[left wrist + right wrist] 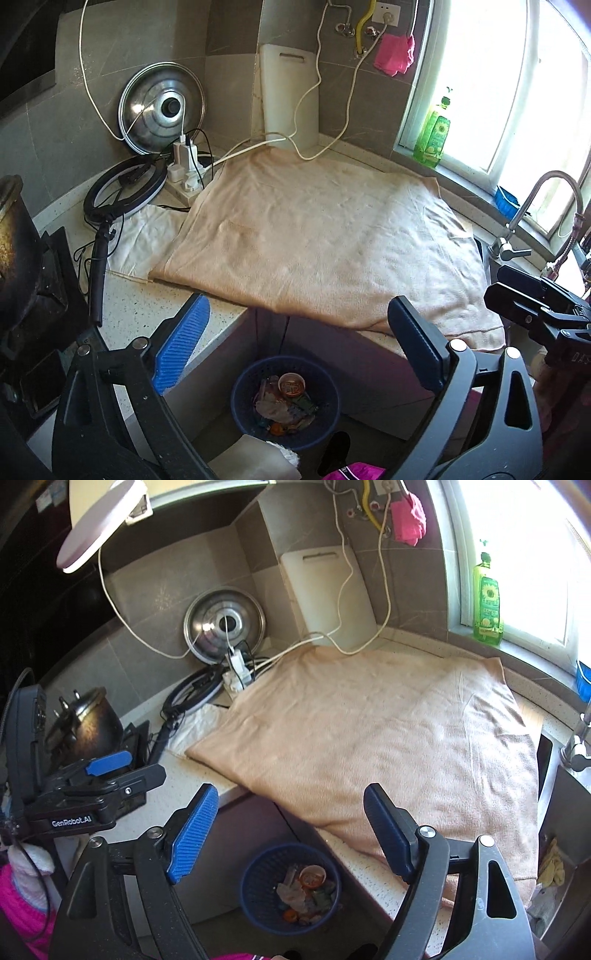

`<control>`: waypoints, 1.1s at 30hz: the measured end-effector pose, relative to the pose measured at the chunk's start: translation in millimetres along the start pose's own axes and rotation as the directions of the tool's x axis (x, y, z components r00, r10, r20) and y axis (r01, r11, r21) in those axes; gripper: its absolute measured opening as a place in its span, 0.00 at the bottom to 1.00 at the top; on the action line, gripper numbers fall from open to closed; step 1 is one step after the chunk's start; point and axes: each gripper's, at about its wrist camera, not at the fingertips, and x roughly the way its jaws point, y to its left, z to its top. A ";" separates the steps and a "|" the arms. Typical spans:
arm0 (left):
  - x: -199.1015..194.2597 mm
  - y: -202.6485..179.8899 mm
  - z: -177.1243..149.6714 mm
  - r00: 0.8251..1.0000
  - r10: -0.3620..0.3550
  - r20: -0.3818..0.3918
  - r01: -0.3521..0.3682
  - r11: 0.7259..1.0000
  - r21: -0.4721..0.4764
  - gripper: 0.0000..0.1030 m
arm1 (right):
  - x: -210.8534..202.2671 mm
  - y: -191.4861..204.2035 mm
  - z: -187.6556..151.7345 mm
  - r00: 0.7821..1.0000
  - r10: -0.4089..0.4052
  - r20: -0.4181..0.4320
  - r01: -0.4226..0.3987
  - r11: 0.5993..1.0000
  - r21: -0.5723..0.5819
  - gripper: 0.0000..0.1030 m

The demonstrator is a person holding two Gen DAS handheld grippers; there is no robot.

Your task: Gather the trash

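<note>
Here, "GenRobot.AI" reads white across the left gripper (107,762).

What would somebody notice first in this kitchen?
Probably the big peach towel spread over the counter. Next, the blue basket on the floor below the counter edge, with trash in it. Both tongs, left and right, hang open and empty above it.
</note>
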 end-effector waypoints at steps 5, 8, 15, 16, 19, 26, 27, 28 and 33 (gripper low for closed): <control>-3.3 -4.2 6.5 1.000 -0.010 0.010 0.010 1.000 0.006 0.99 | -6.6 -6.6 5.2 1.000 -0.002 0.024 0.002 1.000 0.029 0.80; -4.2 -6.9 7.7 1.000 -0.010 0.010 0.010 1.000 0.013 0.99 | -7.7 -10.6 8.0 0.999 0.005 0.031 -0.006 0.999 0.051 0.80; -5.5 -9.7 8.3 1.000 -0.009 0.011 0.009 1.000 0.011 0.99 | -8.2 -9.2 10.7 0.999 0.007 0.038 -0.008 0.999 0.037 0.80; -4.9 -8.6 8.3 1.000 -0.010 0.010 0.010 1.000 0.013 0.99 | -8.0 -8.5 10.8 0.999 0.005 0.038 -0.007 0.999 0.033 0.80; -4.8 -8.1 8.4 1.000 -0.011 0.011 0.011 1.000 0.013 0.99 | -9.0 -7.5 10.2 0.999 0.008 0.039 -0.009 1.000 0.027 0.80; -4.5 -7.2 8.8 1.000 -0.017 0.006 0.017 1.000 0.015 0.99 | -8.6 -8.1 11.2 0.999 0.010 0.037 -0.011 1.000 0.026 0.80; -4.7 -8.4 9.0 1.000 -0.019 0.004 0.019 1.000 0.012 0.99 | -8.6 -8.2 11.7 0.999 0.011 0.037 -0.012 1.000 0.027 0.80; -4.4 -10.7 9.1 1.000 -0.020 0.003 0.020 1.000 0.011 0.99 | -8.4 -8.5 12.1 0.999 0.013 0.037 -0.014 1.000 0.028 0.80; -4.7 -13.5 9.8 1.000 -0.020 0.002 0.020 1.000 0.008 0.99 | -7.6 -9.8 12.9 0.999 0.016 0.035 -0.018 0.999 0.032 0.80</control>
